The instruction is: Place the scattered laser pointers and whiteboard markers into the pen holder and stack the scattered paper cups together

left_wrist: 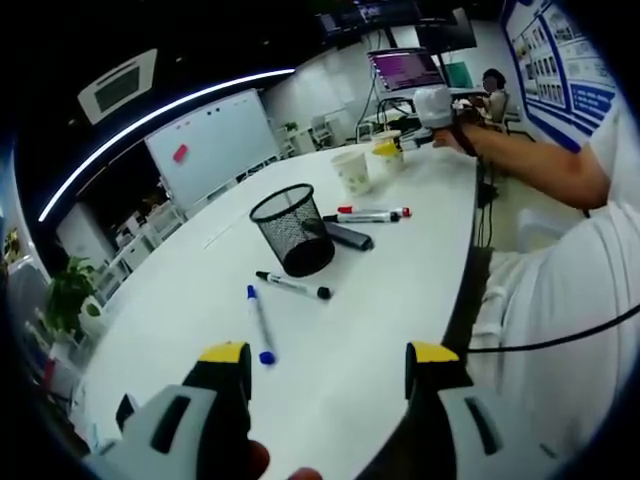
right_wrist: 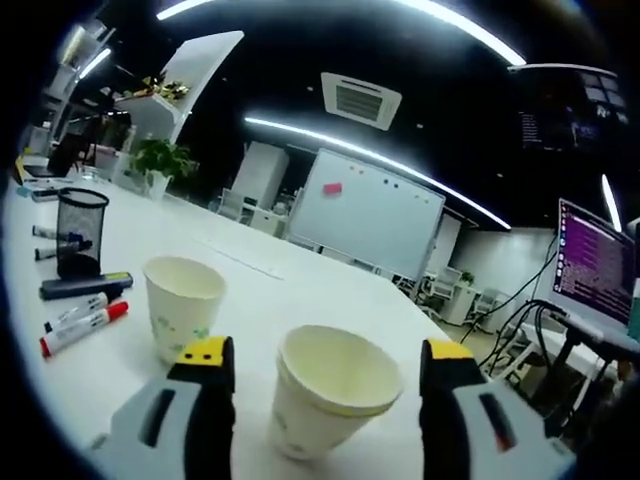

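White table [left_wrist: 400,300], wide bare surface. Pen holder [left_wrist: 293,229] upright mid-table, markers lying flat around it. Right gripper [right_wrist: 325,370] released, jaws straddling the near paper cup [right_wrist: 325,385], upright, dead ahead; second cup [right_wrist: 180,305] just left, apart. Left gripper [left_wrist: 328,362] released, blue marker [left_wrist: 260,322] ahead-left, long axis running away from jaws

Ahead of the fingers, a black wire-mesh holder [left_wrist: 294,229] is standing on the smooth white surface [left_wrist: 400,290]; matt paper cups [right_wrist: 325,385] are sitting between them.
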`<action>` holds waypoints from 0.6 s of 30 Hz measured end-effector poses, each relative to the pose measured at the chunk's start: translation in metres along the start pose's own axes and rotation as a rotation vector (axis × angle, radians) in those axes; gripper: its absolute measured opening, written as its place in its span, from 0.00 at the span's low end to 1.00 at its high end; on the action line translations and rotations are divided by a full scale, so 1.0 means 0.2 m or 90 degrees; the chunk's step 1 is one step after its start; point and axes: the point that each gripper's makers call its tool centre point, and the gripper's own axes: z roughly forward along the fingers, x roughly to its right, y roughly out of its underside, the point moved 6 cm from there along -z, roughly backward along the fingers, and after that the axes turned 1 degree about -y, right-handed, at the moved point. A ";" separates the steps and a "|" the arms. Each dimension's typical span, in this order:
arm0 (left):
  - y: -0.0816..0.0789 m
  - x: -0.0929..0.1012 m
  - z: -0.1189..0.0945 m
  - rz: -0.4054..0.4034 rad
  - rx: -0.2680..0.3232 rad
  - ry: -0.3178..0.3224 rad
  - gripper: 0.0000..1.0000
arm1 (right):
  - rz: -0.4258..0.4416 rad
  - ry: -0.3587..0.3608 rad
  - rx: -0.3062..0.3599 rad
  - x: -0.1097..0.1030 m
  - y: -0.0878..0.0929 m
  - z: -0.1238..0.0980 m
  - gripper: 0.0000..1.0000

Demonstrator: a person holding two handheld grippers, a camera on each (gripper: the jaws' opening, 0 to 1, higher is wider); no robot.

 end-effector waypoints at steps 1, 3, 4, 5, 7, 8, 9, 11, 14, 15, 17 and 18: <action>0.00 0.00 0.00 0.002 -0.001 -0.001 0.63 | 0.004 0.001 0.003 0.00 0.00 0.00 0.76; -0.01 0.00 0.00 0.001 0.001 -0.001 0.63 | 0.025 -0.001 0.016 0.01 -0.01 0.00 0.77; -0.01 0.01 0.00 0.000 0.003 -0.001 0.63 | 0.034 -0.008 0.026 0.00 -0.03 0.00 0.78; -0.01 0.01 0.00 0.000 0.003 -0.001 0.63 | 0.038 -0.010 0.027 0.00 -0.03 0.00 0.79; -0.02 0.01 0.00 0.002 0.003 -0.001 0.63 | 0.045 -0.004 0.024 0.02 -0.04 0.00 0.82; -0.02 0.01 0.00 0.002 0.003 -0.001 0.63 | 0.049 0.002 0.025 0.03 -0.04 -0.01 0.82; -0.02 0.01 0.00 0.002 0.004 0.000 0.63 | 0.056 -0.001 0.028 0.03 -0.04 -0.01 0.82; -0.02 0.02 0.00 0.002 0.003 0.002 0.63 | 0.061 -0.001 0.032 0.03 -0.05 -0.02 0.83; -0.01 0.02 0.00 0.002 0.000 0.000 0.63 | 0.064 -0.001 0.053 0.04 -0.08 -0.03 0.84; -0.01 0.02 0.00 0.001 -0.001 0.000 0.63 | 0.070 -0.002 0.056 0.04 -0.09 -0.03 0.85; -0.01 0.02 0.00 0.001 0.000 0.001 0.63 | 0.083 -0.008 0.061 0.05 -0.10 -0.01 0.86; -0.01 0.02 0.00 0.002 0.000 0.002 0.63 | 0.085 -0.010 0.063 0.05 -0.11 -0.02 0.87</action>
